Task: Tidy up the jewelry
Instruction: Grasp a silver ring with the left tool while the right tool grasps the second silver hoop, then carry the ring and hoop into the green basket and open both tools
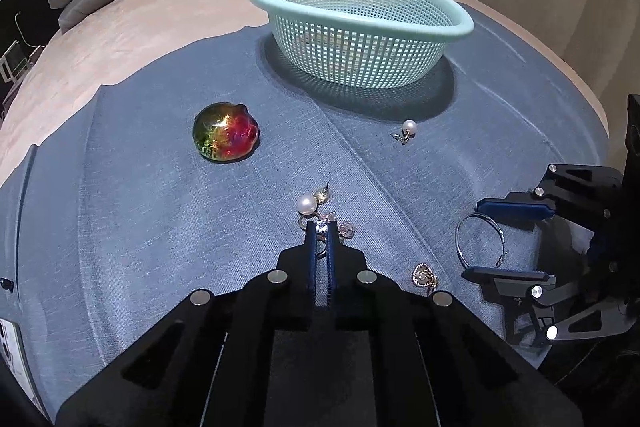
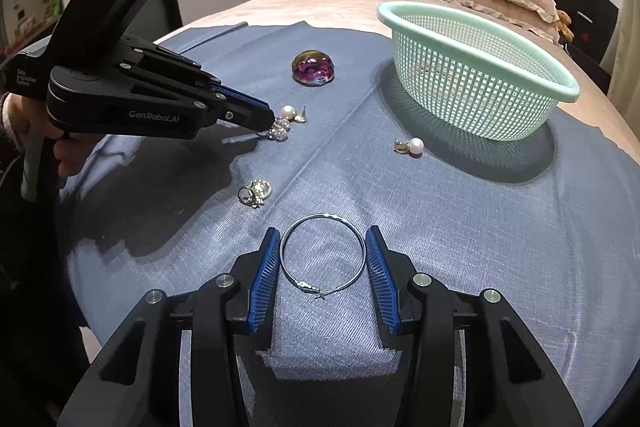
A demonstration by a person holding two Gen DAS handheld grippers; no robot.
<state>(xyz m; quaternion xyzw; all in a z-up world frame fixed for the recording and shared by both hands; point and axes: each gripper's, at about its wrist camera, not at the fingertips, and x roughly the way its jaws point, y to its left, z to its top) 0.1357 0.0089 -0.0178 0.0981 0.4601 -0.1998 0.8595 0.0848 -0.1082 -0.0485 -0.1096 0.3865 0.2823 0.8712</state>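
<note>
- Right gripper [image 2: 322, 259] stood half-open around the hoop earring [image 2: 323, 254], pads not pressing it, flat on the blue cloth [image 2: 460, 227].
- Left gripper [image 1: 321, 227] had pinched a sparkly crystal earring [image 1: 322, 225] beside a pearl stud [image 1: 306, 205].
- Mint basket [image 1: 460, 27] sat well beyond.

Both grippers: black angular bodies, ribbed blue pads [image 2: 264, 275], round silver screws [image 2: 225, 280]. Left gripper [image 2: 272, 123] carries white "GenRobot.AI" lettering [image 2: 154, 115]. Hand [image 2: 66, 155] wears dark sleeve.
</note>
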